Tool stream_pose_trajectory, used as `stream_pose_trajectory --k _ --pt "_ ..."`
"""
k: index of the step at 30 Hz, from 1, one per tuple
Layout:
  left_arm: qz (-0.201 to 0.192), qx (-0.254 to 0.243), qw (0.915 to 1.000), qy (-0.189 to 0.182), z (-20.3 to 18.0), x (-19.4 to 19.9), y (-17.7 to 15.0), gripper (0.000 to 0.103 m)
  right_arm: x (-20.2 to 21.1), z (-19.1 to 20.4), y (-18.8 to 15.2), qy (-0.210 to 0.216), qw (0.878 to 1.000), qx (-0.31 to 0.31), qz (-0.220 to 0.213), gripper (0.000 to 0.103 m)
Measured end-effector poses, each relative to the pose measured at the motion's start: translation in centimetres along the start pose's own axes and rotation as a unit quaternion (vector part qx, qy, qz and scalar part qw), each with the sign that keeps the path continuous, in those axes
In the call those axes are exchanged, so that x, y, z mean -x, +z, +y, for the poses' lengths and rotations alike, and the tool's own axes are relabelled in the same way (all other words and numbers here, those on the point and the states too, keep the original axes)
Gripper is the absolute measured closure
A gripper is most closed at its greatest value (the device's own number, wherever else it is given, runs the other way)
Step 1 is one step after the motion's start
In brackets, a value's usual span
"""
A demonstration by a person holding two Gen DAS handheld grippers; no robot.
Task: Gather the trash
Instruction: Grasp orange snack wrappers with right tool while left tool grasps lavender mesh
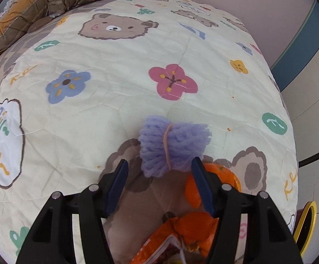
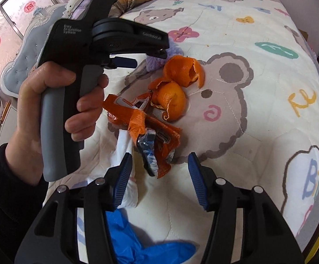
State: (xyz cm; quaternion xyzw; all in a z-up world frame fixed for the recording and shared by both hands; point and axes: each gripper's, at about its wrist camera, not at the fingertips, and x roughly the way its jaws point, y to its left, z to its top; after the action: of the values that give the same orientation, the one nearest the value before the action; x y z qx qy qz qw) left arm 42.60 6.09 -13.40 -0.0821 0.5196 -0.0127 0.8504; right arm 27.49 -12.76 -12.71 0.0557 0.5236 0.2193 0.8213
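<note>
Trash lies in a loose heap on the bear-print quilt point(image 1: 120, 70), and the left gripper point(image 1: 159, 171) hangs over its far end with jaws spread wide and nothing held, the purple yarn bundle point(image 1: 173, 145) just ahead of its tips. Beside the yarn sit orange peels point(image 2: 182, 70), then a torn orange wrapper point(image 2: 137, 114) and a crumpled white tissue point(image 2: 124, 149). The right gripper point(image 2: 159, 173) is likewise spread and empty, poised above the near end with the wrapper's tail between its tips; a blue glove point(image 2: 137, 237) lies under it. Picking looks about to begin: the likely next move is a short drop and a close on the yarn. The quilt offers open room ahead, while its right edge falls away near the heap, so loose peel could roll off
</note>
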Motion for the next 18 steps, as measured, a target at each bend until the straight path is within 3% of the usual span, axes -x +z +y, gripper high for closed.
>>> stream_pose_trajectory --k 10,18 --pt "-0.001 -0.015 0.9998 -0.01 -1.1 -1.8 0.5 0.053 -2.2 -0.1 0.4 0.02 1.0 -0.011 0.002 0.079" --pt "-0.012 -0.017 0.9996 -0.02 -0.8 -1.1 -0.1 0.065 -1.8 0.0 0.5 0.006 1.0 0.005 -0.02 0.09"
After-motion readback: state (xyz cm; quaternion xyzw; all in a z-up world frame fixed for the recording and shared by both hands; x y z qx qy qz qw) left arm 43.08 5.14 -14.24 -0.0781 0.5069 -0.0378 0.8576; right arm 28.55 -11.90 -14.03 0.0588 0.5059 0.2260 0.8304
